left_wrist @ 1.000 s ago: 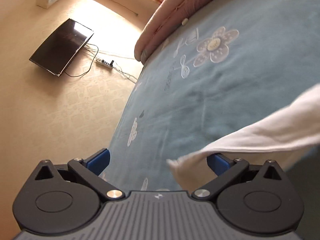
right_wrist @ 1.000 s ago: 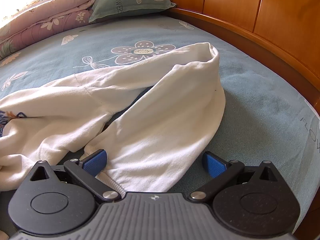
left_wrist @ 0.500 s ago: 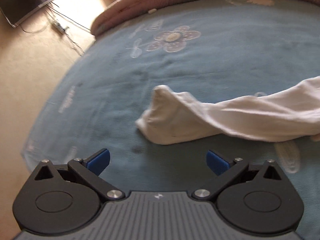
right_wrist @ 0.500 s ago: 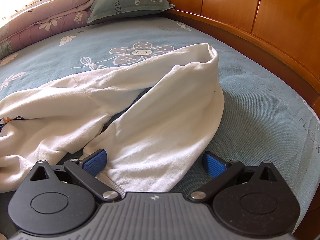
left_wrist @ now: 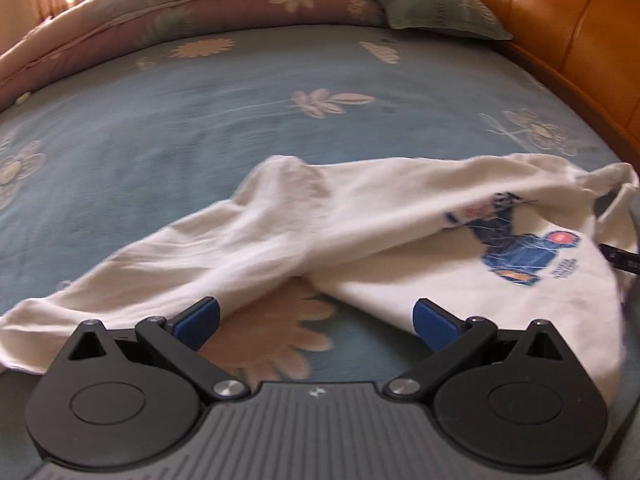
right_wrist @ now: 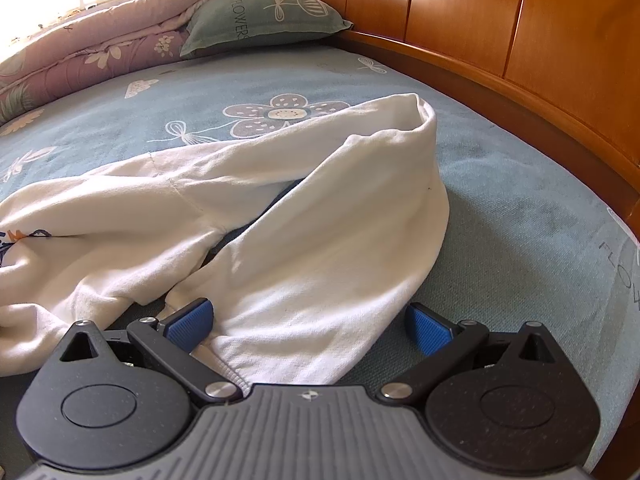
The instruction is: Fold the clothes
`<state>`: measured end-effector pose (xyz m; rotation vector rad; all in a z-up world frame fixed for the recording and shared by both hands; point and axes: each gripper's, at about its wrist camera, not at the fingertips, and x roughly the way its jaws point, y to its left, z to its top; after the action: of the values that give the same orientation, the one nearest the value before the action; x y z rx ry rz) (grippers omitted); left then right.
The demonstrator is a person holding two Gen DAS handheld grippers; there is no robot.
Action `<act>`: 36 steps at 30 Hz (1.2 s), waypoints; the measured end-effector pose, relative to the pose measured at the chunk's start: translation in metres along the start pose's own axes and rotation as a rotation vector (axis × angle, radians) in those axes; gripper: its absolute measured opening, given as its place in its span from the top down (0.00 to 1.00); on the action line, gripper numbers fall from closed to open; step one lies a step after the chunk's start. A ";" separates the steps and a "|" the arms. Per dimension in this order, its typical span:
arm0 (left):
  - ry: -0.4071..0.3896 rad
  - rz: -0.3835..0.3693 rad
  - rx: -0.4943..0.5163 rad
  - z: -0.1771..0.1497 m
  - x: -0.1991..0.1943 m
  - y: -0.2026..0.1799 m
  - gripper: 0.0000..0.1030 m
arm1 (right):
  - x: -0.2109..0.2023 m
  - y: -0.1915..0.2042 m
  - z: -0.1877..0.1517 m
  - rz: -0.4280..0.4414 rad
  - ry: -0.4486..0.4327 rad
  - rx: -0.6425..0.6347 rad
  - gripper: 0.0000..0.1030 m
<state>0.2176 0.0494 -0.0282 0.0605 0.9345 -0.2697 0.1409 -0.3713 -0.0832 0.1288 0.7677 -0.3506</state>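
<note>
A white long-sleeved top (left_wrist: 340,220) with a blue printed picture (left_wrist: 516,248) lies crumpled on the blue flowered bed sheet (left_wrist: 160,128). In the left wrist view one sleeve (left_wrist: 132,276) stretches to the lower left, and my left gripper (left_wrist: 316,322) hovers open just in front of the cloth with bare sheet between its blue pads. In the right wrist view the other sleeve (right_wrist: 332,240) lies bent back on itself. My right gripper (right_wrist: 308,326) stands open over that sleeve's cuff end, with the cloth lying between the fingers.
A folded pink quilt (left_wrist: 180,12) and a green pillow (right_wrist: 264,12) lie at the far side of the bed. A wooden headboard (right_wrist: 520,28) curves along the right. A dark part of the other gripper (left_wrist: 624,258) shows at the left wrist view's right edge.
The left gripper let go of the sleeve end and swung right, from facing the floor and bed edge to facing the whole top. The right gripper has barely moved.
</note>
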 end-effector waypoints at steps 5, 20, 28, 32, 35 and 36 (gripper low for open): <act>0.046 -0.069 -0.024 -0.022 0.010 -0.039 0.01 | -0.004 0.002 0.001 -0.011 0.004 -0.021 0.00; -0.011 0.070 -0.123 -0.073 -0.048 -0.031 0.01 | -0.098 0.055 -0.007 0.469 -0.091 -0.262 0.00; -0.037 0.100 -0.141 -0.079 -0.050 -0.036 0.01 | -0.060 0.022 0.019 0.256 -0.007 -0.257 0.00; -0.033 0.107 -0.104 -0.076 -0.044 -0.045 0.01 | -0.036 -0.021 0.034 0.096 0.031 -0.189 0.00; -0.034 0.100 -0.079 -0.071 -0.037 -0.052 0.01 | -0.019 -0.040 0.046 0.072 0.071 -0.113 0.00; -0.035 0.094 -0.073 -0.069 -0.036 -0.055 0.01 | -0.012 -0.039 0.051 0.062 0.075 -0.093 0.00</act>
<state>0.1295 0.0155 -0.0370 0.0320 0.9036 -0.1493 0.1524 -0.4171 -0.0372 0.0783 0.8509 -0.2516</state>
